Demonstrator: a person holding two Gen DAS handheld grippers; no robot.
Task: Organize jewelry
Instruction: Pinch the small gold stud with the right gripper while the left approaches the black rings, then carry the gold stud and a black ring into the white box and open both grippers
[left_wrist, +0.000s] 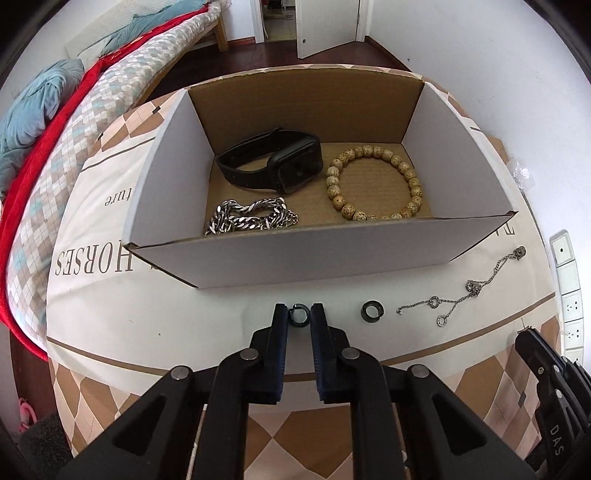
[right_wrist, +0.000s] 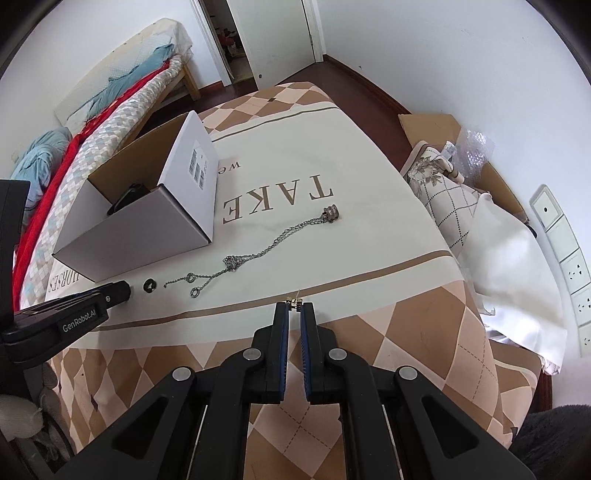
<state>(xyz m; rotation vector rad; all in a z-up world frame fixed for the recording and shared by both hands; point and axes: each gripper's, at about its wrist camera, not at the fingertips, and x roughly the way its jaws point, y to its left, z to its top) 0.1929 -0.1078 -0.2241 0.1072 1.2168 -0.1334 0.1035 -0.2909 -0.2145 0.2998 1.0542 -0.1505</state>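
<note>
**Box has three pieces in it, four still on the cloth**

Going left to right in your left wrist view: the cardboard box (left_wrist: 295, 254) sits open on the tablecloth (left_wrist: 147, 314), and inside you've got the silver curb chain (left_wrist: 251, 216) bunched up at the front left, the black watch (left_wrist: 273, 166) behind it lying on its side with the strap loop running off to the left, and the beaded bracelet (left_wrist: 375, 182) flat on the right side as an open ring. None of the three touch each other.

In front of the box, your left gripper (left_wrist: 299, 314) has its jaws pulled in on a small black hoop earring (left_wrist: 298, 314), pads right up against both sides of it. Just to the right lies its twin, the second black hoop (left_wrist: 372, 312), loose on the cloth. Further right is the thin silver necklace (left_wrist: 469, 288), long axis slanting up and away to the right, pendant at the far end.

Your right gripper (right_wrist: 294, 305) is clamped on a tiny silvery piece (right_wrist: 294, 302), too small to make out, near the table's front edge.
</note>
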